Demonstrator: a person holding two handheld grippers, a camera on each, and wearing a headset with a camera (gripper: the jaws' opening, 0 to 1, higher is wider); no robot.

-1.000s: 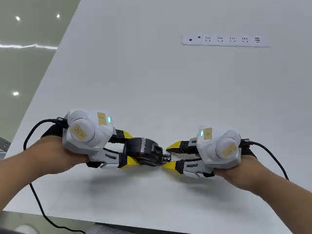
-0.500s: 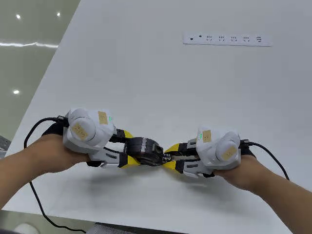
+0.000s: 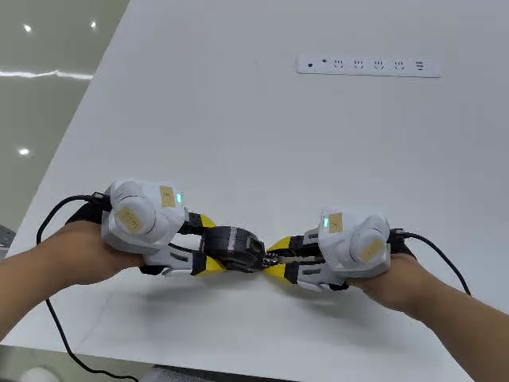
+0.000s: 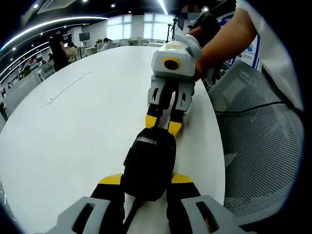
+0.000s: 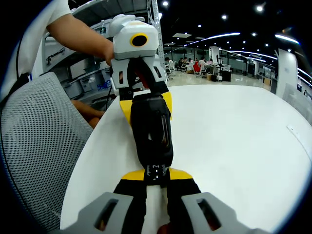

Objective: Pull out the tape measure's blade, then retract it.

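The black, rounded plastic tape measure case (image 3: 232,247) sits low over the white table (image 3: 238,119), close to its near edge. I cannot tell whether it rests on the surface or hangs just above it. The left gripper (image 3: 208,243) has its yellow-tipped jaws clamped on the case, one on each flat side. At the mouth of the case the small metal end hook (image 5: 155,171) of the blade pokes out, and no length of blade is drawn yet. The right gripper (image 3: 278,256) meets it nose to nose, its yellow tips drawn together and, as far as I can judge, pinched on that hook.

So the pull is about to begin. To do it well, I would keep the left grip firm and fixed, then draw the right gripper straight away along the line of the mouth, parallel to the near edge, so the blade does not twist or slip off the tips. The hook is small, so a slow start seems wise. For the return, easing it back rather than letting go should stop it snapping.

A white power strip (image 3: 367,65) lies well apart, towards the table's far edge, and a black cable (image 3: 60,211) trails from the left gripper over the near-left corner.
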